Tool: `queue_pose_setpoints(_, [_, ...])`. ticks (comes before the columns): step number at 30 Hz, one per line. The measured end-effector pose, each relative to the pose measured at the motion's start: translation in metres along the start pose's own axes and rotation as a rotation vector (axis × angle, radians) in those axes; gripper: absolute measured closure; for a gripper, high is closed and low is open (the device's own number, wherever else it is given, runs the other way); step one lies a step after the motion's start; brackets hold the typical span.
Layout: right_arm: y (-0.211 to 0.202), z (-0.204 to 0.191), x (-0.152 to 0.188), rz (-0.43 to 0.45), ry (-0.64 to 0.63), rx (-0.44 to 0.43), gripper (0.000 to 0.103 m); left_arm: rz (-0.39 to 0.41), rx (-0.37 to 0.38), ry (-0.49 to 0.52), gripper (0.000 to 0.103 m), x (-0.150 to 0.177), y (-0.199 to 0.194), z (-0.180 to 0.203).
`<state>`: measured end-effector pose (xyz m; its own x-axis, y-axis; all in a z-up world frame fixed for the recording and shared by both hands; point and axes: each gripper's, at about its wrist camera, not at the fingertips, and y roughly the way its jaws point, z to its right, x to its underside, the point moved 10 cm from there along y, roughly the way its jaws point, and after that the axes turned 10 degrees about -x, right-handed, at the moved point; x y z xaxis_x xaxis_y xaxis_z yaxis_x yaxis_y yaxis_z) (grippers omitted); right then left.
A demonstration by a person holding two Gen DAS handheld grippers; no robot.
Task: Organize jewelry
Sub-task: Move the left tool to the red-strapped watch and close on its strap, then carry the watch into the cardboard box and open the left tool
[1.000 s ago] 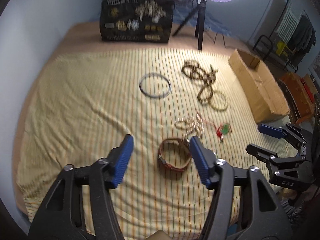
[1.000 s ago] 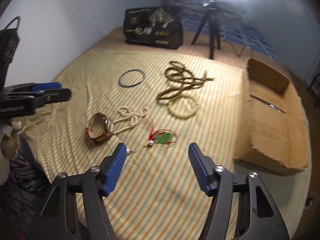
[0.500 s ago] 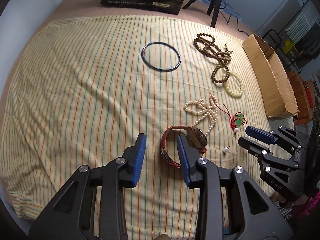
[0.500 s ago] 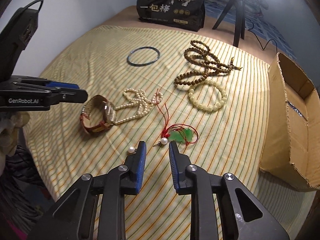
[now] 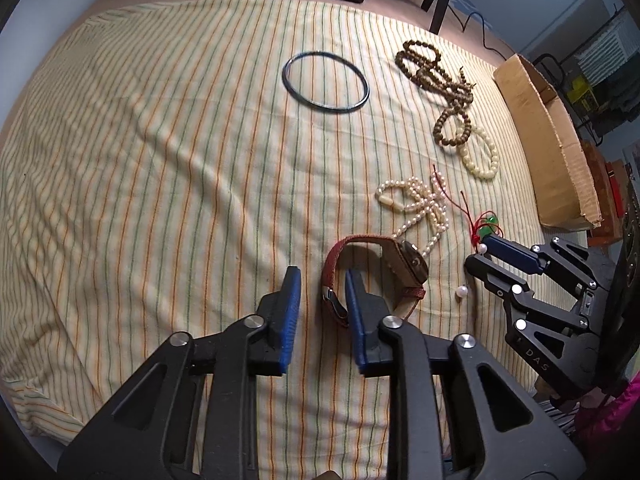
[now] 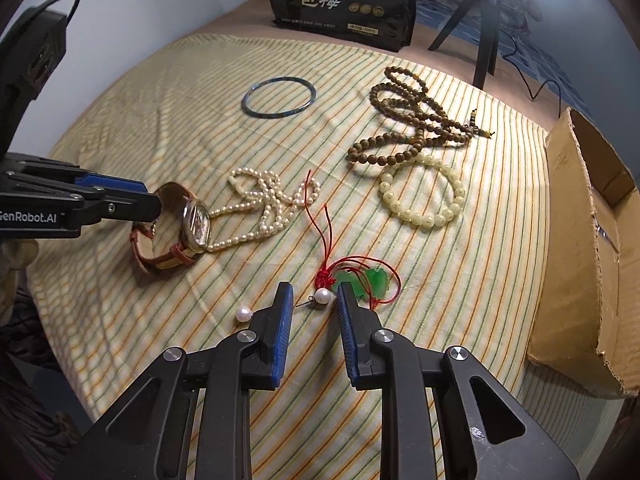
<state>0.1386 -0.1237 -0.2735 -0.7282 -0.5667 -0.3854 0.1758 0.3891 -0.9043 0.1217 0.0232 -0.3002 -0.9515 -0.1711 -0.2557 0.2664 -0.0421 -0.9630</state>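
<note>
A red-strapped watch point(image 5: 376, 276) lies on the striped cloth. My left gripper point(image 5: 322, 280) is open, its jaws on either side of the near strap; it also shows in the right wrist view point(image 6: 120, 200) at the watch point(image 6: 180, 228). My right gripper point(image 6: 312, 296) is open around a pearl earring point(image 6: 322, 296), with a second pearl earring point(image 6: 243, 314) just left of its left finger. A red-cord green pendant point(image 6: 360, 276) lies just beyond. A pearl necklace point(image 6: 264, 204), brown bead strand point(image 6: 408, 124), cream bracelet point(image 6: 424, 192) and dark bangle point(image 6: 278, 96) lie farther off.
An open cardboard box point(image 6: 588, 240) sits at the cloth's right edge. A black printed bag point(image 6: 344, 0) and a tripod point(image 6: 484, 32) stand at the back. A wall runs along the left side.
Both grippers dropped toward the cloth and moved forward. The left jaws narrowed and now straddle the watch strap. The right jaws narrowed and now flank the pearl earring.
</note>
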Motion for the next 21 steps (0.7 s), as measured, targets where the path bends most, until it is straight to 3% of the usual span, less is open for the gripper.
queue_pose_setpoints(3, [0.0, -0.002, 0.001, -0.001, -0.013, 0.005, 0.088, -0.006, 0.008, -0.004, 0.084, 0.001, 0.002, 0.001])
queue_pose_setpoints(9, [0.0, 0.001, -0.001, 0.005, 0.001, -0.009, 0.088, -0.004, 0.021, 0.0, 0.095, 0.003, 0.003, 0.003])
queue_pose_setpoints(21, [-0.028, 0.003, -0.009, 0.078, 0.033, -0.048, 0.088, 0.037, 0.031, -0.023, 0.098, -0.002, -0.008, -0.003])
